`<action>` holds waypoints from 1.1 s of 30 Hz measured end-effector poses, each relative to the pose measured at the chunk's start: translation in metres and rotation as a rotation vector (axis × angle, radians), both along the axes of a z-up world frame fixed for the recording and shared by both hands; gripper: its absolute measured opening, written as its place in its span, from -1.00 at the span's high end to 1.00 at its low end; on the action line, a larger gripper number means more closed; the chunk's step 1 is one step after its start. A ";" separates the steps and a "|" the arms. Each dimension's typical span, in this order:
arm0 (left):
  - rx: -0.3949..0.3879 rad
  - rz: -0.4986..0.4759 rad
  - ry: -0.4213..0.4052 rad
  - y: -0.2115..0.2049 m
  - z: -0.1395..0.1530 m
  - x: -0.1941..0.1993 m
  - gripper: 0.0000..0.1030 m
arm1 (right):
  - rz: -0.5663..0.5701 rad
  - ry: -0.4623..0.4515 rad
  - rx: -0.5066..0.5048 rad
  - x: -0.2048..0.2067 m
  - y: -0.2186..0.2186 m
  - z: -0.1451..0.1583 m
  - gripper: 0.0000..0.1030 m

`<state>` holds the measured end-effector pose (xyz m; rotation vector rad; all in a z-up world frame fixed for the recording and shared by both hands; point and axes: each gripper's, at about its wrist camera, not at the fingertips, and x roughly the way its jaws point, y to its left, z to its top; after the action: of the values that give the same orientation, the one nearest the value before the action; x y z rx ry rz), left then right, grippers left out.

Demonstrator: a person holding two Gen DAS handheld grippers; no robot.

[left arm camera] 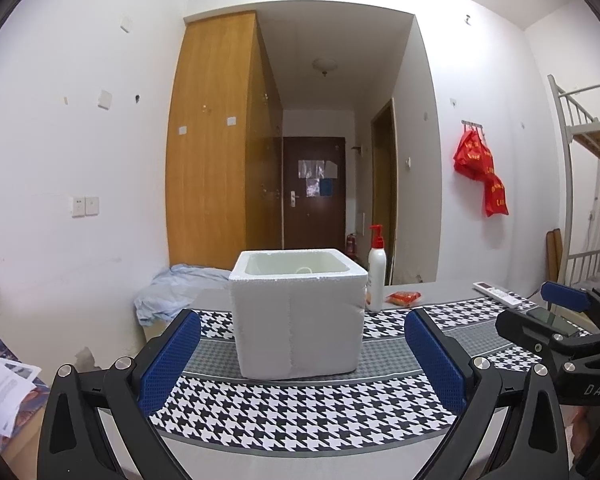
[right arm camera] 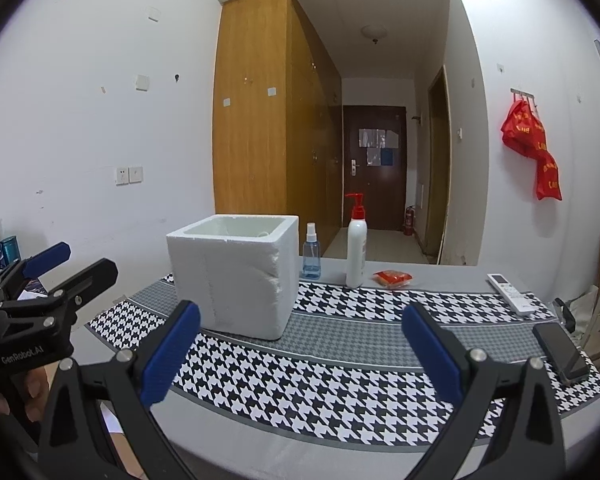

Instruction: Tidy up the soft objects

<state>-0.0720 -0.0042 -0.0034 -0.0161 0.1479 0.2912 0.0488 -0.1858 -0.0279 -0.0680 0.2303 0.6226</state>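
I hold my left gripper point(left arm camera: 302, 354) and right gripper point(right arm camera: 300, 354) level above the near edge of the counter point(right arm camera: 340, 436), side by side, each with its jaws spread wide and gripping nothing. The white foam box point(left arm camera: 298, 316) stands upright on the houndstooth runner point(right arm camera: 320, 384), open top upward, directly ahead of my left jaws. Its depths are hidden; only a pale curved rim point(left arm camera: 303, 269) peeks inside, too unclear to name.
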 end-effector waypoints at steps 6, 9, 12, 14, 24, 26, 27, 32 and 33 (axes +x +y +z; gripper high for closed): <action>-0.004 0.007 -0.011 0.001 0.002 -0.004 -0.98 | 0.001 -0.009 -0.004 -0.004 0.000 0.000 -0.98; -0.002 0.009 0.000 0.001 -0.001 -0.003 -0.98 | -0.002 -0.006 -0.003 -0.003 0.000 -0.001 -0.98; -0.004 0.008 0.005 0.001 -0.002 -0.003 -0.98 | -0.004 -0.002 -0.002 -0.004 0.000 -0.002 -0.98; -0.004 0.008 0.003 0.001 -0.003 -0.005 -0.98 | -0.002 -0.005 0.001 -0.005 -0.002 -0.003 -0.98; -0.002 -0.004 -0.001 -0.004 -0.005 -0.009 -0.98 | -0.004 0.006 0.016 -0.011 -0.009 -0.007 -0.98; -0.002 -0.004 0.001 -0.004 -0.006 -0.010 -0.98 | -0.007 0.005 0.016 -0.012 -0.010 -0.006 -0.98; -0.002 -0.004 0.000 -0.004 -0.006 -0.011 -0.98 | -0.007 0.005 0.016 -0.012 -0.010 -0.006 -0.98; 0.000 -0.004 -0.005 -0.005 -0.006 -0.014 -0.98 | -0.006 0.002 0.016 -0.013 -0.010 -0.006 -0.98; -0.001 -0.004 -0.006 -0.005 -0.006 -0.013 -0.98 | -0.006 0.000 0.015 -0.013 -0.010 -0.006 -0.98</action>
<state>-0.0853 -0.0089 -0.0091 -0.0180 0.1417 0.2871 0.0357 -0.1959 -0.0339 -0.0530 0.2260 0.6187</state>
